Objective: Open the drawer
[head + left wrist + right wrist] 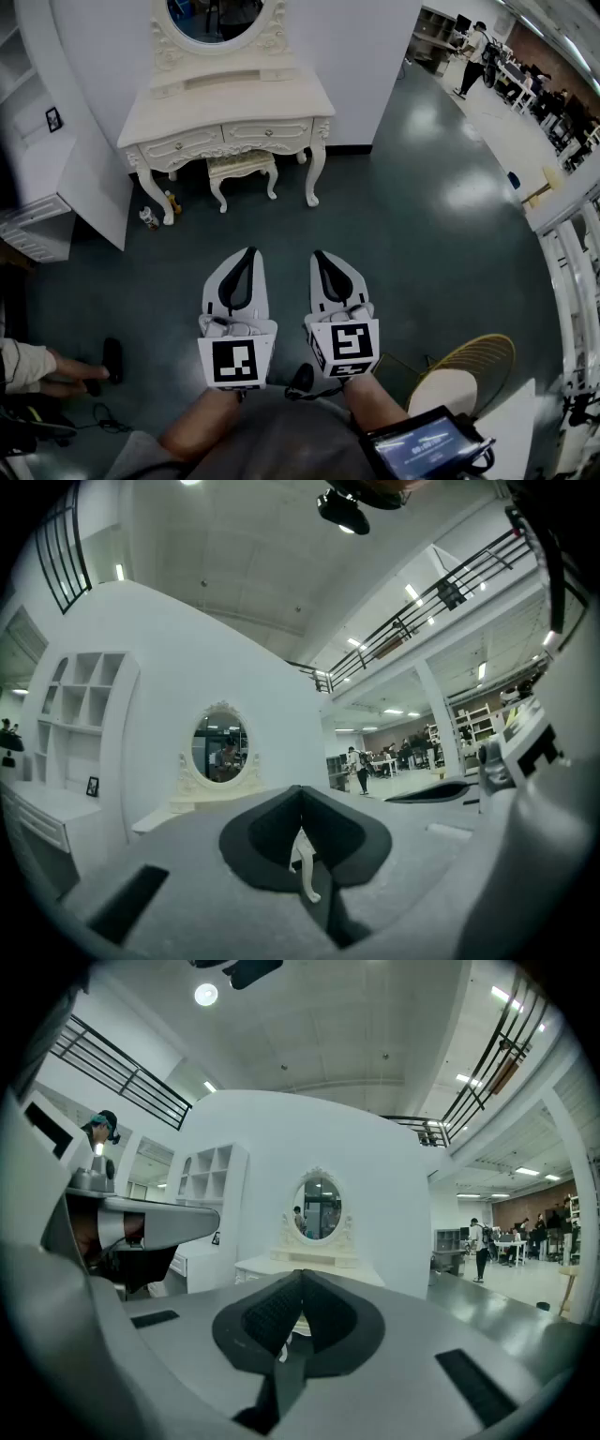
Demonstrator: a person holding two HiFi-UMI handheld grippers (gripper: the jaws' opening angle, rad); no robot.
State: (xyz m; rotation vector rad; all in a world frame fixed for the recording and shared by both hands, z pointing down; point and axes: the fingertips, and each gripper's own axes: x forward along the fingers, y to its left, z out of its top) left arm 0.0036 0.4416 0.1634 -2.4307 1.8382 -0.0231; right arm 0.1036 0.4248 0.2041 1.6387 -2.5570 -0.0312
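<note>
A cream dressing table (225, 98) with an oval mirror (217, 19) stands against the white wall at the far side of the floor. Two drawer fronts, the left drawer (183, 145) and the right drawer (267, 131), are pushed in flush. My left gripper (249, 253) and right gripper (319, 255) are held side by side over the dark floor, well short of the table, both shut and holding nothing. The left gripper view shows closed jaws (301, 789) with the mirror (221, 747) far ahead. The right gripper view shows closed jaws (301, 1274) below the mirror (319, 1208).
A small stool (242, 169) is tucked under the table, with small items (150, 217) on the floor by its left leg. A white shelf unit (37, 141) stands at left. A yellow chair (473, 361) is near right. A person's hand (56, 366) rests low left.
</note>
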